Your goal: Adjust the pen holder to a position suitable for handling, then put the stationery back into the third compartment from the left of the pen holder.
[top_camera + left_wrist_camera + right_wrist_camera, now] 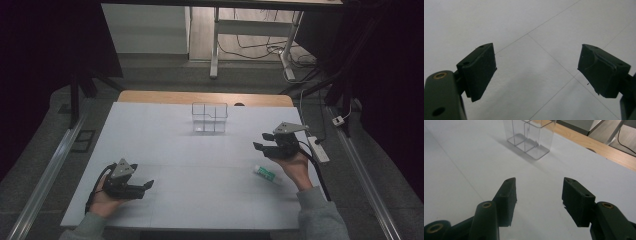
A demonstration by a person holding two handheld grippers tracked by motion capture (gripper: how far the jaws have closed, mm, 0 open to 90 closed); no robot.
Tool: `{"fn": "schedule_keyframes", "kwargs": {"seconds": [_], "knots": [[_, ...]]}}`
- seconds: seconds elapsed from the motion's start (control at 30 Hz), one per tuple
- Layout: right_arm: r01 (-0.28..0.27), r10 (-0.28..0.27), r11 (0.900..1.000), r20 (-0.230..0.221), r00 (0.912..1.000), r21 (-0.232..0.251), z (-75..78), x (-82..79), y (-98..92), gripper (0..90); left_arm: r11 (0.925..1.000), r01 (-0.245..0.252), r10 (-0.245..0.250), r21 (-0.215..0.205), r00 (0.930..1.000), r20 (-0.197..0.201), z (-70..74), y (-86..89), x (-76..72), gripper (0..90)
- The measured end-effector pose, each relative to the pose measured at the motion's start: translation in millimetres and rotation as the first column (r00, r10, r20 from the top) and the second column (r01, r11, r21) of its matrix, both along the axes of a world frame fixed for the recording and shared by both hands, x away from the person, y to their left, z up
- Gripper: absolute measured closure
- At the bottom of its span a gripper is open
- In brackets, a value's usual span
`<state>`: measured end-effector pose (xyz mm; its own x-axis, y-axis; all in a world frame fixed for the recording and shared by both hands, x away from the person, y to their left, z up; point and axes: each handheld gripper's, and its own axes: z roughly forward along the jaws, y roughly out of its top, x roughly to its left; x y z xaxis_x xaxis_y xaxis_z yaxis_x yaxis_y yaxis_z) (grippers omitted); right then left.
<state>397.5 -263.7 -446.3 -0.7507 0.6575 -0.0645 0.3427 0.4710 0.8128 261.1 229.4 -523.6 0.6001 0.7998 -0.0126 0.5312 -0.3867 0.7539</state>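
sitting toward the far middle of the white table [165,150] is a clear plastic organizer [209,118], a small see-through box split by thin walls into compartments. from the right gripper view you can look straight through the clear plastic organizer [529,137], and every compartment i can see has nothing in it. it stands upright on the white sheet, well apart from both hands.

only other loose item is a small white tube [264,174] with a green band, lying flat on the table near the right edge, just beside the person's right hand [296,167]. there's some printing on the green part but it's way too small and blurry to read, so no brand from me.

left gripper [145,186] is low at the near left, held in the left hand [106,197], pointing toward the middle of the table. in its own view the left gripper [536,72] has its jaws spread wide, nothing between them, just bare table with faint crease lines.

right gripper [260,141] hangs over the right side, aimed left. the right gripper [539,200] is also parted, a bit narrower than the left one, holding nothing, with the organizer farther ahead.

a white power strip [318,149] sits off the right edge of the table.
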Motion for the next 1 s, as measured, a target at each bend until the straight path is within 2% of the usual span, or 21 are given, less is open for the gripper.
{"fn": "schedule_keyframes", "kwargs": {"seconds": [0.07,0.37,0.53,0.63,0.87,1.0], "knots": [[0.0,0.0,1.0,0.008,1.0,-0.009,0.8,-6.0,-3.5,44.4,1.0,-0.002,0.002,-0.005,1.0,0.0,0.4,-0.3,0.0,15.0],[-0.002,0.002,1.0,-0.018,0.9998,-0.005,-0.9,-24.1,-21.5,42.4,0.9999,-0.008,0.008,-0.007,0.9999,0.006,0.7,3.3,-0.6,15.1],[-0.029,0.025,0.998,-0.069,0.9973,-0.053,-7.4,-30.3,-22.6,41.2,1.0,-0.001,0.001,-0.003,1.0,0.009,0.6,1.4,0.2,15.2],[-0.043,0.037,0.996,-0.079,0.9962,-0.083,-11.0,-33.4,-21.3,41.0,1.0,0.001,-0.001,-0.004,0.9999,0.01,0.7,0.9,0.8,15.2],[-0.054,0.041,0.993,-0.112,0.9928,-0.107,-17.4,-35.9,-23.1,40.5,1.0,0.002,-0.002,0.006,1.0,0.01,-0.3,0.7,1.8,15.2],[-0.063,0.044,0.989,-0.134,0.9899,-0.137,-19.4,-38.0,-23.5,39.6,1.0,0.002,-0.002,0.007,0.9999,0.011,-0.1,1.1,1.8,15.3]]}}
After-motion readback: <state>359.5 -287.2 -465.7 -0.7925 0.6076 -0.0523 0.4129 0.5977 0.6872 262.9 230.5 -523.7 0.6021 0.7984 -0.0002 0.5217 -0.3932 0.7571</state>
